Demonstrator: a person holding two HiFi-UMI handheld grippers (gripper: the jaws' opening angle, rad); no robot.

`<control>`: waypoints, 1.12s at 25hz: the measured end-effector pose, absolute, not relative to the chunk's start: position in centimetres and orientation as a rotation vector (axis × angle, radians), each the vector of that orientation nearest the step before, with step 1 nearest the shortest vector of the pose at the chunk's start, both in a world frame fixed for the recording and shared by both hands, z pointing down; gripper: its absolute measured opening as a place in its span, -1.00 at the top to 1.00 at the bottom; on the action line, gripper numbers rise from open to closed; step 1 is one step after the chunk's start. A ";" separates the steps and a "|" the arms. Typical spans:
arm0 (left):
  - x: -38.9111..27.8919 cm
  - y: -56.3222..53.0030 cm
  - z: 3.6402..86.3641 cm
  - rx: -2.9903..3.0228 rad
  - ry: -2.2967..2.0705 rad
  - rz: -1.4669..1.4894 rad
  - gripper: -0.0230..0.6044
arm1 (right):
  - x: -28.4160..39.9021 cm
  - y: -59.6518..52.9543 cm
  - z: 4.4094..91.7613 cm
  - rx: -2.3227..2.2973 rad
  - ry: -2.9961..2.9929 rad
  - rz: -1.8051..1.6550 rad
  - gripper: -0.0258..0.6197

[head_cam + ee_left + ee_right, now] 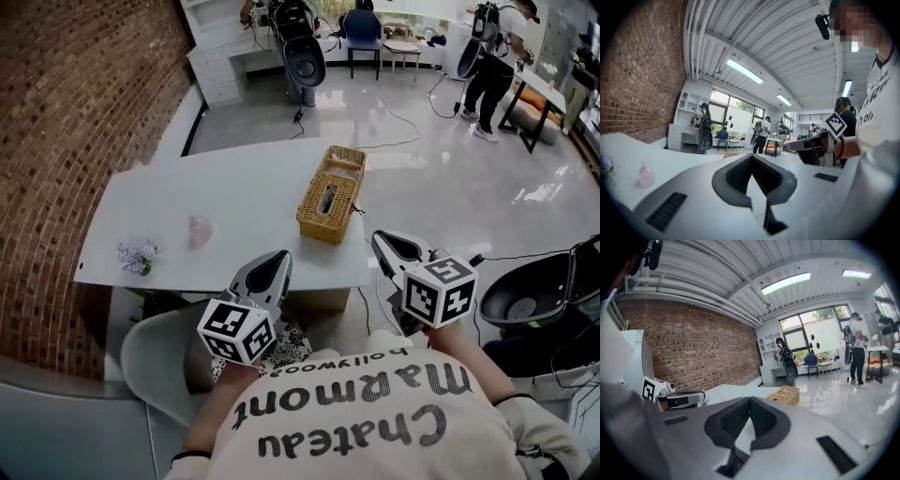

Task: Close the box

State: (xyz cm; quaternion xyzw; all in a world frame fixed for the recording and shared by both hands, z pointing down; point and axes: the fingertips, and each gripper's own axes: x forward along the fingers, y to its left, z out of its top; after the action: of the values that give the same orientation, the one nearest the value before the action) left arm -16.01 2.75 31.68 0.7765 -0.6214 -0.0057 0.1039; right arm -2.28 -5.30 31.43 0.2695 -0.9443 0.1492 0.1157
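Left tongs (277,259) shut tight, held nothing. Right tongs (382,242) shut too, empty. Box (328,202) sat on table (234,197), well apart from both tongs. Lid (343,157) looked flipped back. Best plan: reach over, push lid down slowly with 1 tip.

Head view looks steeply down on the table (216,192); both gripper views face level toward the box (330,194).

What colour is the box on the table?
The box is golden-tan woven wicker, clearest in the head view.
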 end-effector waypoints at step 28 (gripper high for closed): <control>1.7 2.9 31.5 2.179 -1.856 0.033 0.92 | 14.8 -6.3 32.1 0.675 -2.726 0.486 0.91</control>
State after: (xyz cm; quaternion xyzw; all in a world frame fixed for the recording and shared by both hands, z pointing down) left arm 1.67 2.88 31.51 0.7538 -0.6421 0.0113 0.1393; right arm 14.75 -6.29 32.08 0.2343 -0.9463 0.1689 0.1452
